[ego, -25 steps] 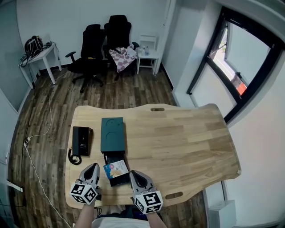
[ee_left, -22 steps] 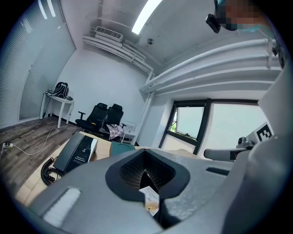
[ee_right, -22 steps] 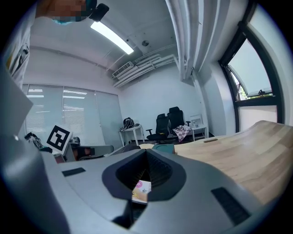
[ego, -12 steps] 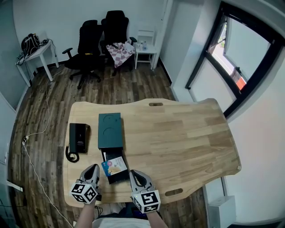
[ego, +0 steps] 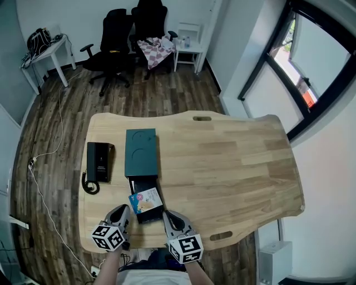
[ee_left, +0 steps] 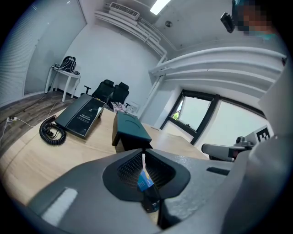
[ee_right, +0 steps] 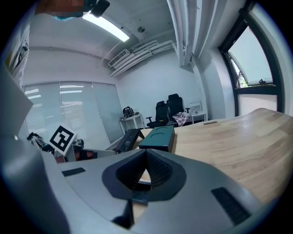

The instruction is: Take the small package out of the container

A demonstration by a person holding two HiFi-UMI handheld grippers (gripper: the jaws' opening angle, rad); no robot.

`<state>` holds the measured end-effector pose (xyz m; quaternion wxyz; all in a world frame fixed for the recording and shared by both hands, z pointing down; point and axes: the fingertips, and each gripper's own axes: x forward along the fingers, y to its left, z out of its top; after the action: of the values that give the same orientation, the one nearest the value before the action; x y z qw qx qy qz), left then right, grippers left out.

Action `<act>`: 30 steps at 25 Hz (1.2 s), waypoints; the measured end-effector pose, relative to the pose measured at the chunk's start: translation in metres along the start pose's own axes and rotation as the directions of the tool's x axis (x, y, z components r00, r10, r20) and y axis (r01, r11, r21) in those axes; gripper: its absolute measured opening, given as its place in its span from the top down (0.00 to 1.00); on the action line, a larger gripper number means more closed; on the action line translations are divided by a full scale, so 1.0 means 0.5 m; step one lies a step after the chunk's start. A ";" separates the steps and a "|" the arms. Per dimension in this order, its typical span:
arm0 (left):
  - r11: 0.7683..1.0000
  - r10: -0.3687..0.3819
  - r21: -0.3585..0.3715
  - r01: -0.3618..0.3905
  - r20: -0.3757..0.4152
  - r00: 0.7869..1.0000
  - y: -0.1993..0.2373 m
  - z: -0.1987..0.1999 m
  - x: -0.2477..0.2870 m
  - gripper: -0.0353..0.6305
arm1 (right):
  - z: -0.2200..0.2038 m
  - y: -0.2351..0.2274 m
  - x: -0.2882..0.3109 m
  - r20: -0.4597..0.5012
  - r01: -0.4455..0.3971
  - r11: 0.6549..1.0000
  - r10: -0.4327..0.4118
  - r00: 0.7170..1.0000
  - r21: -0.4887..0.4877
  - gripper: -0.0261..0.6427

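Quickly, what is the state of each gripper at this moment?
Left gripper: closed, holding nothing.
Right gripper: closed, holding nothing.

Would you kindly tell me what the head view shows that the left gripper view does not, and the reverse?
Only the head view shows the printed face of the small package, lying in the pulled-out drawer of the container, and the marker cube on the left gripper. Only the left gripper view shows the ceiling light and that gripper's jaws pressed together. Both show the teal container, the black telephone, the office chairs and the window.
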<state>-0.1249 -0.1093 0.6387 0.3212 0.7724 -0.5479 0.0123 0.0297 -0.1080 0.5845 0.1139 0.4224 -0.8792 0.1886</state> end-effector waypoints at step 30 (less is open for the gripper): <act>0.953 -0.021 -0.301 -0.035 -0.181 0.983 0.046 -0.097 0.102 0.70 | -0.033 -0.059 0.072 -0.096 -0.032 0.999 0.033 0.995 0.011 0.95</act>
<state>-0.1080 -0.1319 0.7074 0.4842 0.7078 -0.5143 -0.0003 0.0311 -0.1429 0.6195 0.1512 0.3991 -0.8785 0.2146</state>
